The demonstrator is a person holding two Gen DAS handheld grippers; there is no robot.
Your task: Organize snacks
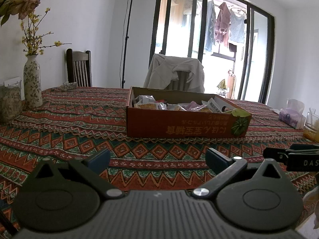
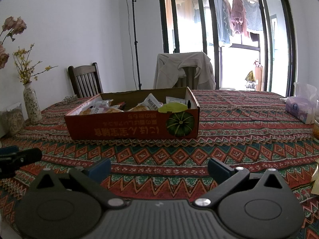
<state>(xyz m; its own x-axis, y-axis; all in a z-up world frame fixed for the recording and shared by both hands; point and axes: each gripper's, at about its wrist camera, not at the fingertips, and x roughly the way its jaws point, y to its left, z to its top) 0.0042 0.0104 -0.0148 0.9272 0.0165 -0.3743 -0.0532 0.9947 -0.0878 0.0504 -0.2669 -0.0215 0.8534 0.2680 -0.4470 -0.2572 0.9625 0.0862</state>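
An orange cardboard box [image 1: 179, 123] [image 2: 129, 125] with a pumpkin picture stands on the patterned tablecloth, holding several wrapped snack packets [image 1: 147, 101] [image 2: 139, 105]. My left gripper [image 1: 157, 157] hovers low over the cloth in front of the box, open and empty. My right gripper [image 2: 159, 167] is likewise open and empty, short of the box's front wall. In the left wrist view the right gripper's finger [image 1: 279, 155] shows at the right edge; in the right wrist view the left gripper's finger [image 2: 22, 157] shows at the left edge.
A floral vase [image 1: 31, 83] [image 2: 31, 105] and a jar [image 1: 10, 103] stand at the left. A purple tissue pack [image 1: 291, 115] [image 2: 301, 107] and a glass [image 1: 312, 125] sit at the right. Two chairs [image 2: 85, 81], one draped with a jacket [image 2: 185, 69], stand behind the table.
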